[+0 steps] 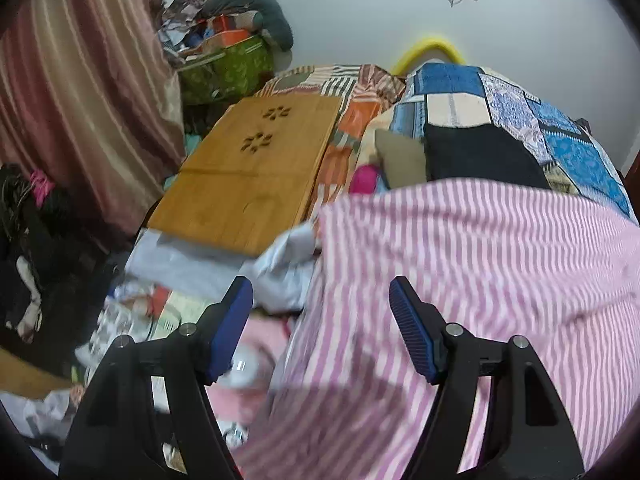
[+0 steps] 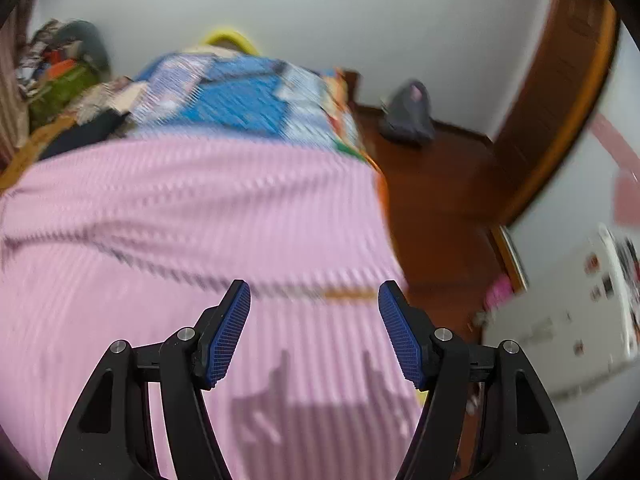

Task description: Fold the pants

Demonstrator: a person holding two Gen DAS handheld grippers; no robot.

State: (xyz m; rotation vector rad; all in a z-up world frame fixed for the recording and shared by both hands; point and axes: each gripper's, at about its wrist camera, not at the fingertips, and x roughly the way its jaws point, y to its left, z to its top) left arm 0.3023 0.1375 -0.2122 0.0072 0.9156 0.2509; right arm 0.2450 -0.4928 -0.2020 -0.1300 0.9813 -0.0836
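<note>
Both grippers (image 1: 320,292) (image 2: 314,294) angled down, empty, over striped pants (image 1: 460,260)

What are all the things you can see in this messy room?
pink-and-white striped cloth pants: one, pink with white stripes, spread on the bed below both grippers
blue patchwork quilt: one, blue and cream, heaped behind the pants
flat wooden board with flower-shaped cut-outs: one, light brown, left of the pants
green patterned bag: one, green, far left against the wall
striped curtain: one, maroon and beige, left edge
yellow curved tube: one, yellow, behind the quilt
grey bag: one, grey, on the brown floor at right
left gripper: black with blue pads, open, empty
right gripper: black with blue pads, open, empty
</note>
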